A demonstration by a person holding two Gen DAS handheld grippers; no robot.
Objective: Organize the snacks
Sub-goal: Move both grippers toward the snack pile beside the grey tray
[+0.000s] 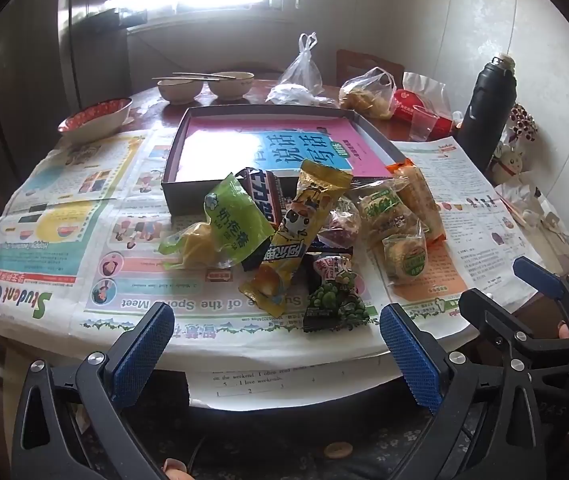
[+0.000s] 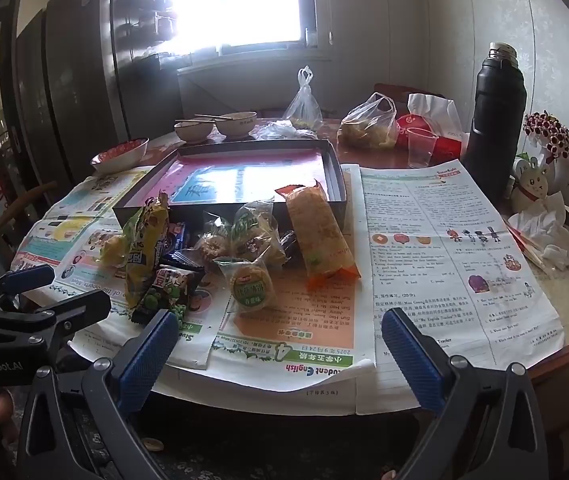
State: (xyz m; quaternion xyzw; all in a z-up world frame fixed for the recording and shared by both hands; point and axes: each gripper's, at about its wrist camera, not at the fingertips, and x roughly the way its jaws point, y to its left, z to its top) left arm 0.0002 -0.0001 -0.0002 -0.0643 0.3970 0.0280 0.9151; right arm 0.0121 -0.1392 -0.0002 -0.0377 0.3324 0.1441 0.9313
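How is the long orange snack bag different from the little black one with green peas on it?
The orange snack bag is long, see-through in the middle and leans its top on the box's front wall. The black pea packet is short, not see-through and sits at the near end of the pile, away from the box. Both are sealed and outside the box.

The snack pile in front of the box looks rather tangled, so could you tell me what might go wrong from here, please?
1. The packets overlap: lifting the yellow packet could drag the green packet or the pea packet along.
2. The orange packet leans on the box wall and may slide off when neighbours move.
3. The pile sits on loose newspaper; either open hand-held gripper could snag and shift it.
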